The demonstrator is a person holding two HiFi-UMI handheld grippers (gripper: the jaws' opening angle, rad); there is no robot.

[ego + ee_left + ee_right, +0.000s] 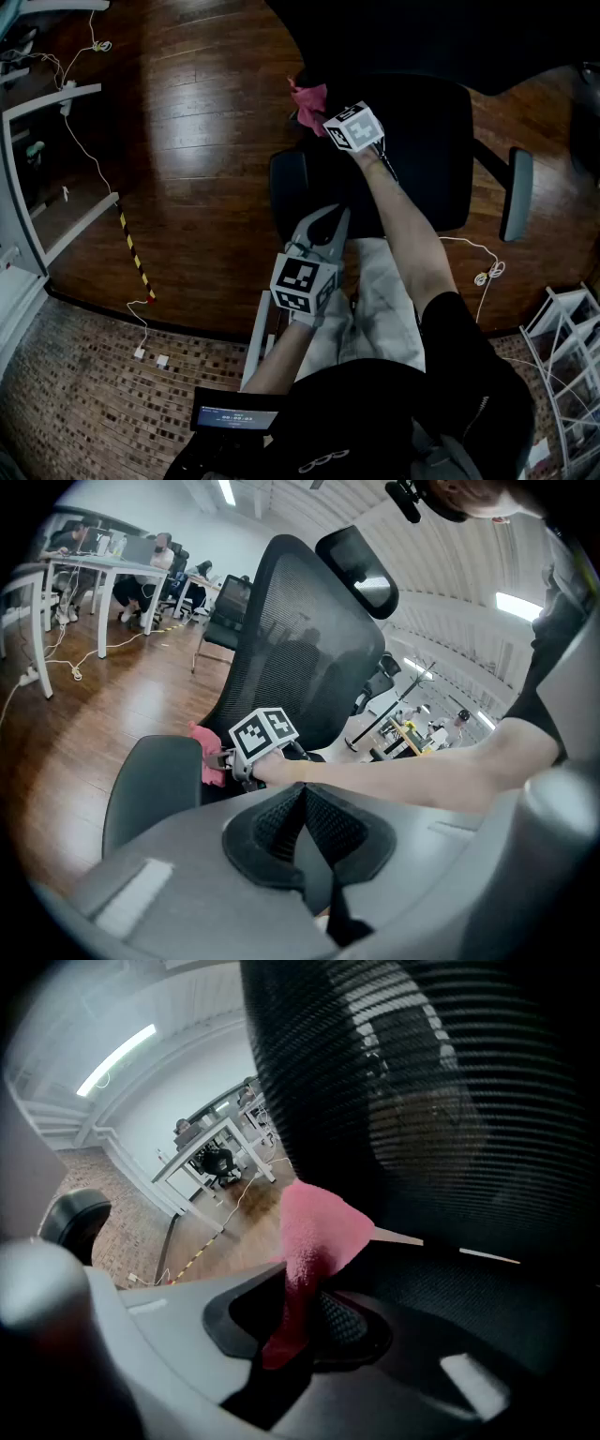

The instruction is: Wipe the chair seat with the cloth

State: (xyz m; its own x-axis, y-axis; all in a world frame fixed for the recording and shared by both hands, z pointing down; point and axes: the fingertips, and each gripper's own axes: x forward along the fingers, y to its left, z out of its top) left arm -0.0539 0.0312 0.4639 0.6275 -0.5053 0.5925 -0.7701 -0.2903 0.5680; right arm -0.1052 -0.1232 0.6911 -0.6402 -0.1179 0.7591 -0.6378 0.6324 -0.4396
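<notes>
A black mesh office chair stands in front of me, its seat dark and low under the backrest. My right gripper reaches over the seat's left side, near the backrest, and is shut on a pink cloth. In the right gripper view the cloth rises from between the jaws of the right gripper, next to the seat. My left gripper hangs back at the seat's front edge, shut on nothing. The left gripper looks at the cloth.
Armrests flank the seat, one on the right and one on the left. White desk frames, floor cables and a yellow-black strip lie to the left. A white rack stands at lower right.
</notes>
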